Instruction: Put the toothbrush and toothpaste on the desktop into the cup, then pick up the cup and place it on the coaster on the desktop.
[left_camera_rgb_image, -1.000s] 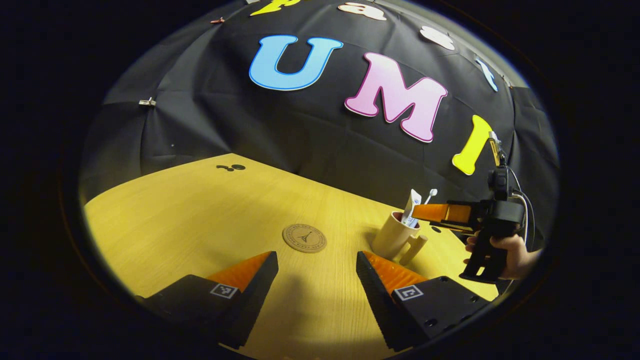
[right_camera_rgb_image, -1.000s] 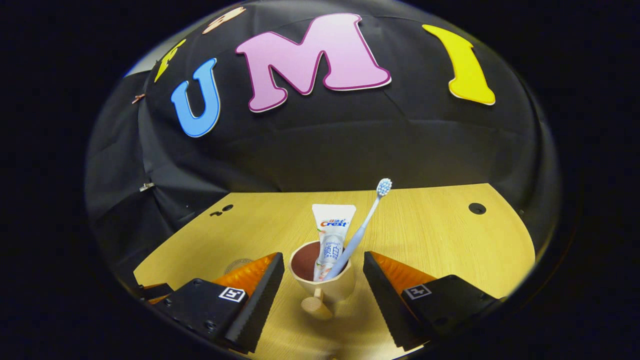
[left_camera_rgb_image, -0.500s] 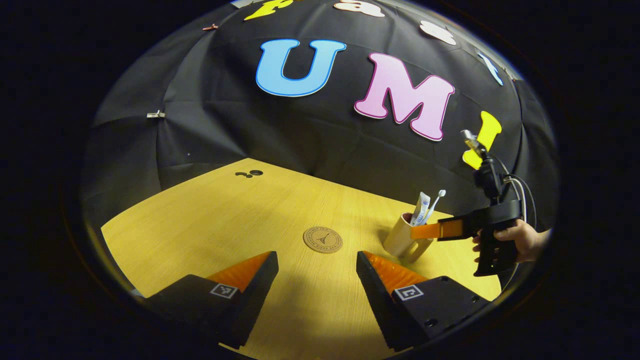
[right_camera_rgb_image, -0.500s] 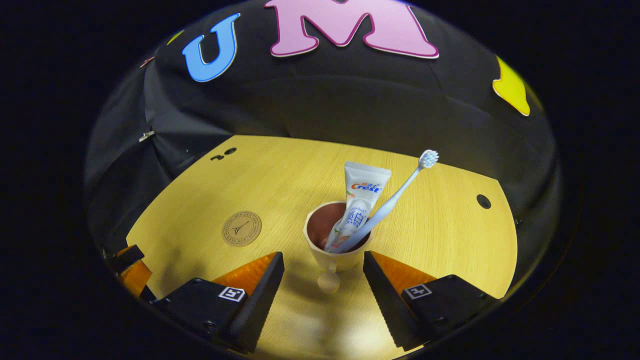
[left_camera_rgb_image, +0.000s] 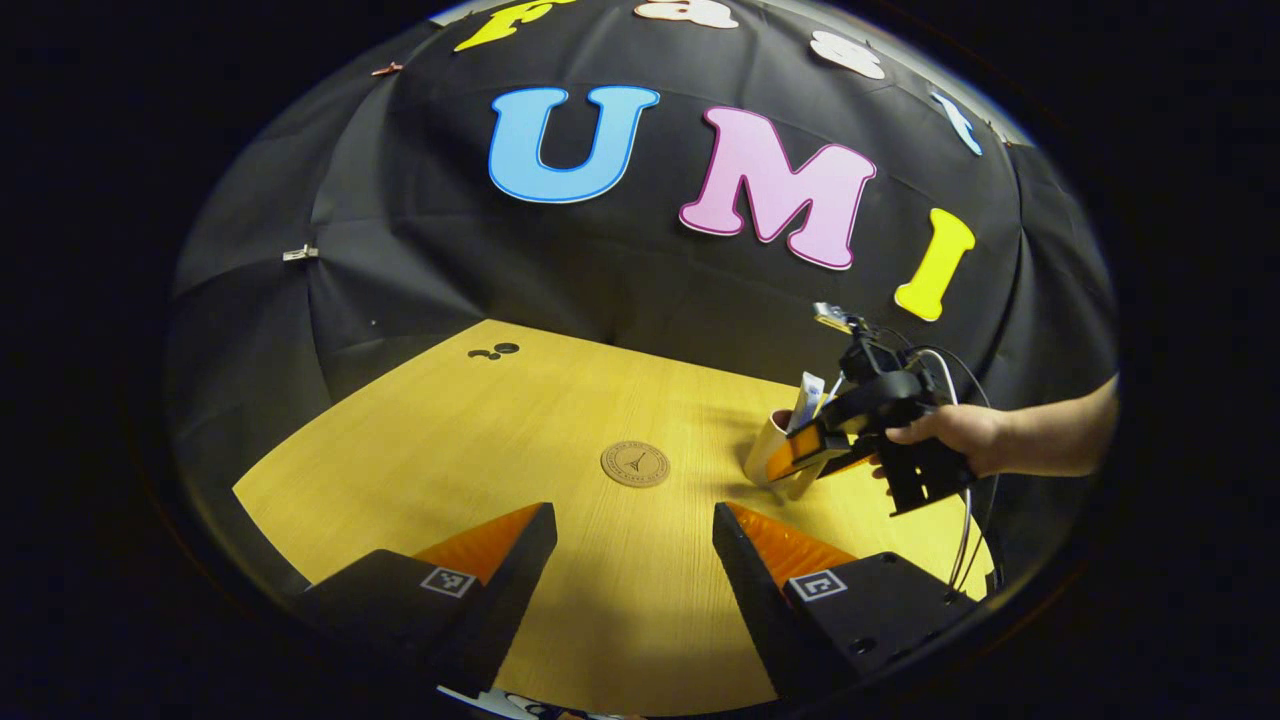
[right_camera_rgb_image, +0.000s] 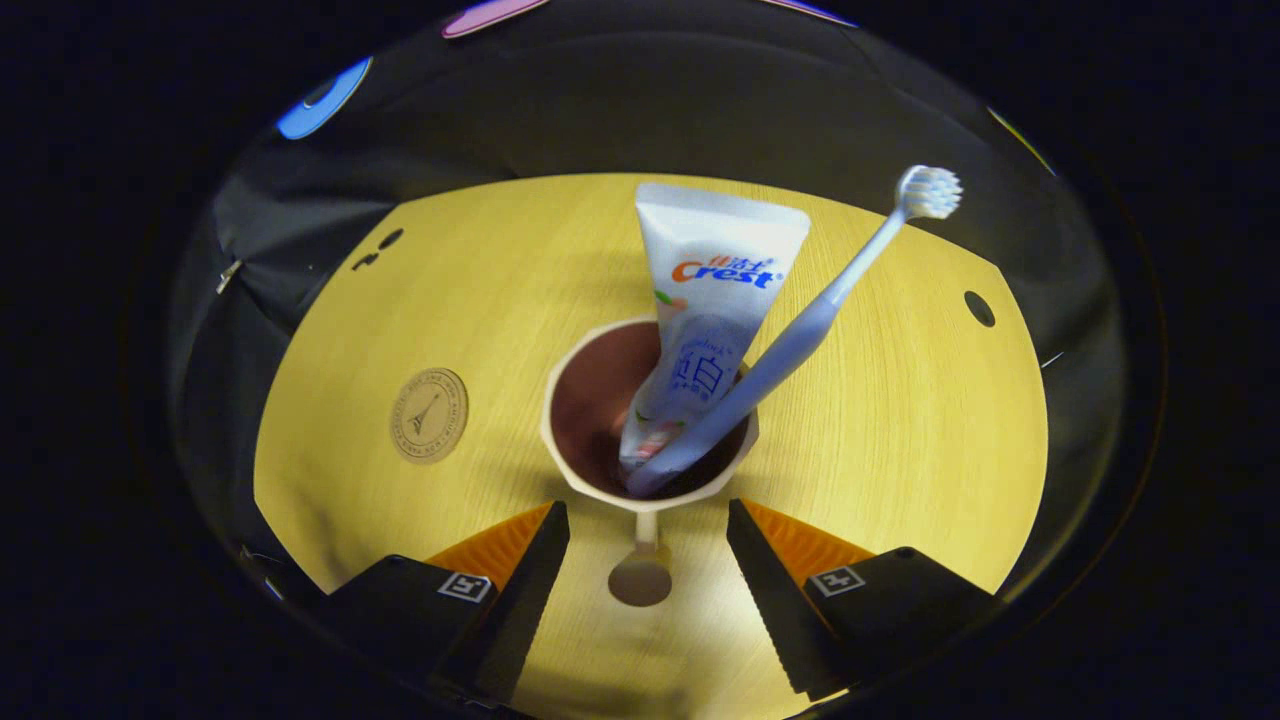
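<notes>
A cream cup (right_camera_rgb_image: 590, 400) stands upright on the yellow desktop, holding a white toothpaste tube (right_camera_rgb_image: 715, 300) and a light blue toothbrush (right_camera_rgb_image: 830, 300) that lean to the right. My right gripper (right_camera_rgb_image: 648, 570) looks steeply down on it and is open. The cup's handle (right_camera_rgb_image: 642, 575) lies between its fingers, which stand apart from it. A round brown coaster (right_camera_rgb_image: 428, 415) lies bare to the cup's left. In the left gripper view, my left gripper (left_camera_rgb_image: 635, 560) is open above the table's front, with the coaster (left_camera_rgb_image: 636, 464) ahead. At the right a hand (left_camera_rgb_image: 950, 430) holds the right gripper (left_camera_rgb_image: 800, 455) against the cup (left_camera_rgb_image: 765, 455).
The black cloth wall closes off the back of the yellow desktop (left_camera_rgb_image: 450, 440). Small dark holes (left_camera_rgb_image: 495, 350) mark its far left corner, and another hole (right_camera_rgb_image: 979, 308) sits at the far right. Bare wood lies between the cup and the coaster.
My right gripper has tipped downward and closed in on the cup, so the handle now sits between its open fingers. The left gripper has barely shifted.
</notes>
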